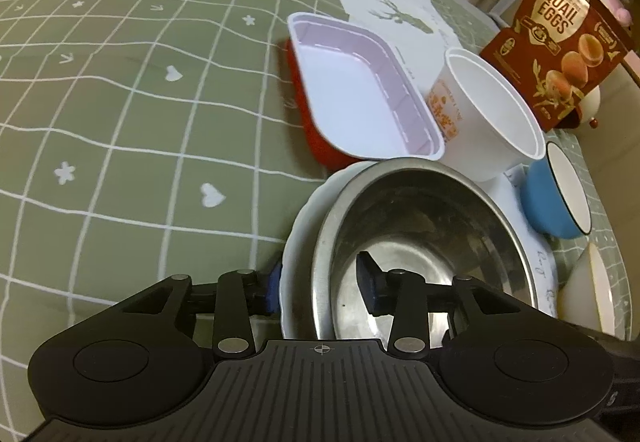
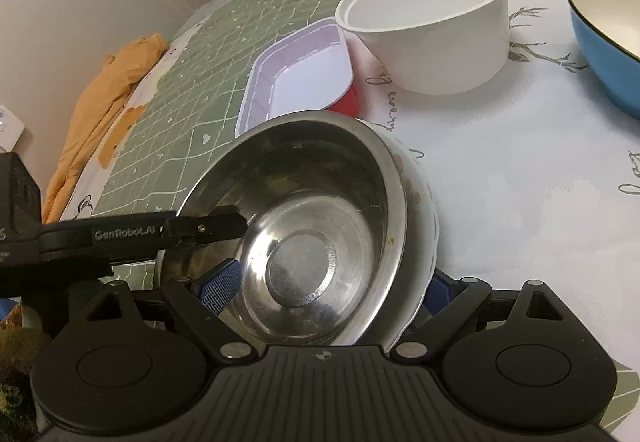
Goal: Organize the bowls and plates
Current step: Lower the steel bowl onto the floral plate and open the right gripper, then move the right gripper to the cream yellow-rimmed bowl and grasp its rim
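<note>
A steel bowl (image 1: pixel 424 242) sits inside a white plate (image 1: pixel 298 254). My left gripper (image 1: pixel 320 288) straddles their near rims, one finger outside the plate and one inside the bowl, closed on them. In the right wrist view the steel bowl (image 2: pixel 316 218) and white plate (image 2: pixel 430 242) are tilted. My right gripper (image 2: pixel 328 292) grips their near edge, one pad inside the bowl, one outside the plate. The left gripper's finger (image 2: pixel 208 228) reaches over the bowl's left rim.
A white rectangular tray on a red one (image 1: pixel 352 98), a white paper tub (image 1: pixel 488 110), a blue enamel bowl (image 1: pixel 556 198), a cream bowl (image 1: pixel 588 282) and a quail-eggs bag (image 1: pixel 560 42) lie beyond. Green checked cloth (image 1: pixel 120 122) stretches left. An orange garment (image 2: pixel 104 110) lies at the edge.
</note>
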